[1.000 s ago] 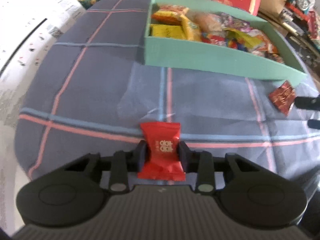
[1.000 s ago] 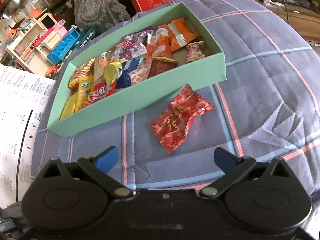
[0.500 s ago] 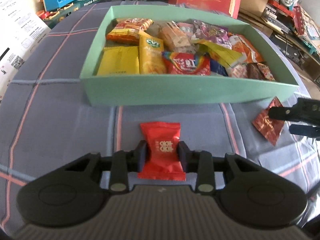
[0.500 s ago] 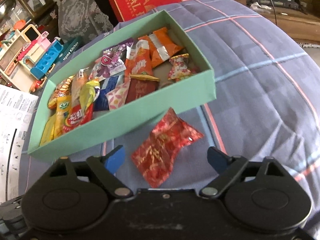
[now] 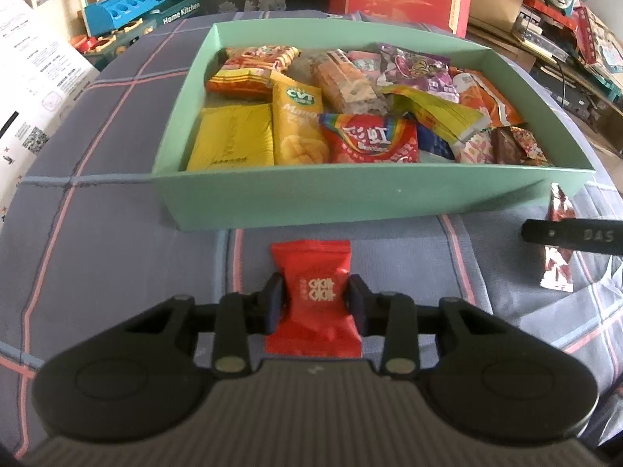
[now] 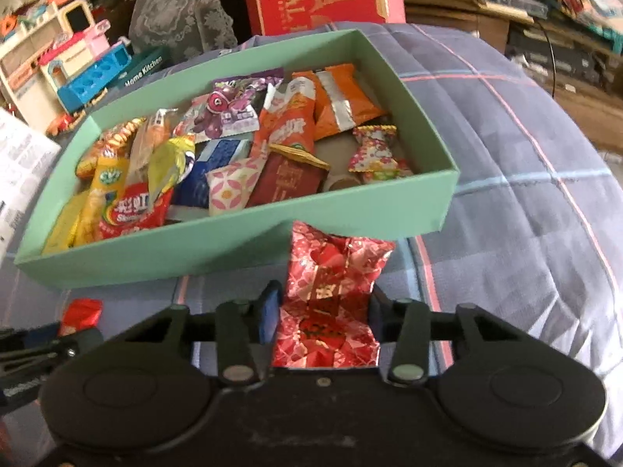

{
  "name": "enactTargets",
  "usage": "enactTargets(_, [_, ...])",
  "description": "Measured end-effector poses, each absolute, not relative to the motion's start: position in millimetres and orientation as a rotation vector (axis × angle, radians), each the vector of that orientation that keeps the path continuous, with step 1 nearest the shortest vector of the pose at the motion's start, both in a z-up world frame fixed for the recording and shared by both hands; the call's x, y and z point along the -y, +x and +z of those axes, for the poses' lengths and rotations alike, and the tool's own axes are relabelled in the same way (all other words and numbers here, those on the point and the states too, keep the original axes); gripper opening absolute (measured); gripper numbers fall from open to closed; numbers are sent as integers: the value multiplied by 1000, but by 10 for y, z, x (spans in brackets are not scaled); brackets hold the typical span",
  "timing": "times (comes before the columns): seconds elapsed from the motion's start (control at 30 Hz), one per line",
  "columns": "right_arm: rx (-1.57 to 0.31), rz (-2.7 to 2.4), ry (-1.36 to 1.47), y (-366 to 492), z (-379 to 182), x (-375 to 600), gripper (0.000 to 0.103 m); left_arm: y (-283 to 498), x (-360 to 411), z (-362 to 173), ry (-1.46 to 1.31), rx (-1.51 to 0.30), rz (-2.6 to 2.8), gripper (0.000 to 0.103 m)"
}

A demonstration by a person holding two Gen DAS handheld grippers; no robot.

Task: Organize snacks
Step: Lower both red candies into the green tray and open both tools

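The left gripper (image 5: 313, 299) held a plain red snack packet (image 5: 311, 295); the right gripper's (image 6: 323, 307) jaws were closing around a shiny red-patterned foil packet (image 6: 331, 295). Both wanted lifting clear over the green cardboard box's (image 5: 350, 198) near wall

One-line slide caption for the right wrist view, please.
Right tongs closing around a shiny red patterned foil snack packet on the plaid cloth, just before the green cardboard snack box.

One green box (image 5: 350, 198) of mixed snack packets (too heaped to count), two packets outside it: one plain red packet (image 5: 311, 292), one patterned red foil packet (image 6: 331, 299).
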State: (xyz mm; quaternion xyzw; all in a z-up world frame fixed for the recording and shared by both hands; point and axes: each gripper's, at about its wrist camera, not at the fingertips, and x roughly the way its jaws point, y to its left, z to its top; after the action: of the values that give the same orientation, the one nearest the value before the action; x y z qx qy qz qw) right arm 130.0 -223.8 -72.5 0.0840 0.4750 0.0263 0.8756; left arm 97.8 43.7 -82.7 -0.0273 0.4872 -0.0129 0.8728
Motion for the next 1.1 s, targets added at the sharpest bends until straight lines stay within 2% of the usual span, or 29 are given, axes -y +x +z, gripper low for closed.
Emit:
enactTargets(0.5, [-919, 219, 322, 1110, -174, 2403, 43, 841, -400, -236, -107, -934, -138, 34])
enactTargets(1.1, [-806, 175, 354, 1858, 121, 2595, 43, 2063, -195, 160, -117, -849, -157, 34])
